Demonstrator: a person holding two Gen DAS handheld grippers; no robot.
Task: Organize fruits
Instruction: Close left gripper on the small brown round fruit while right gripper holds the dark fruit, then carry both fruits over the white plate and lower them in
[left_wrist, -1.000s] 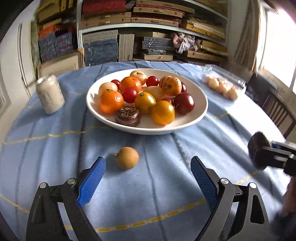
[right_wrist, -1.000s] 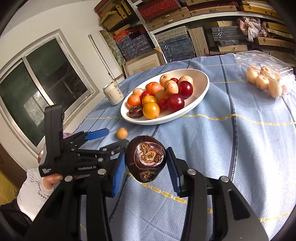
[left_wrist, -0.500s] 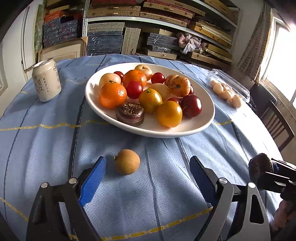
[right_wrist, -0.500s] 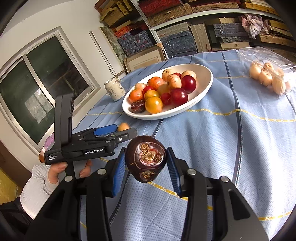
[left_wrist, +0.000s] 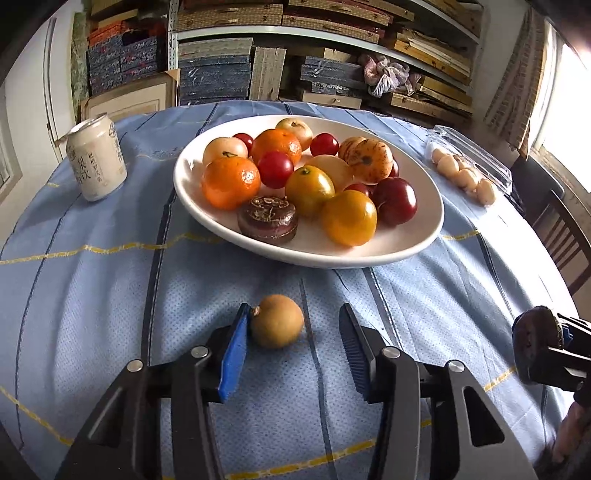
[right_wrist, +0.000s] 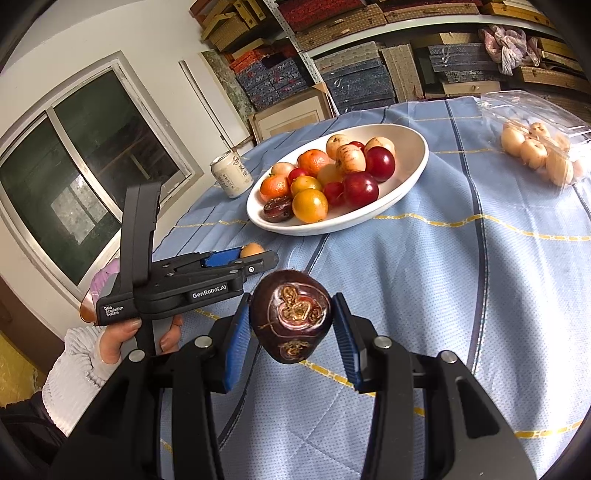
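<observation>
Readable text, right wrist view
We read "GenRobot.AI" & "Data Acquisition System" on left gripper (right_wrist: 255, 254); can (right_wrist: 231, 175) print: Chinese chars, too small to make out

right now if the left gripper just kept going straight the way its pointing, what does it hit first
The small brown fruit lying between the fingers of the left gripper, whose jaws have just been closing; one pad looks to touch it, the other stands clear. Beyond it, probably the tablecloth short of the white bowl; depth is uncertain.
</observation>
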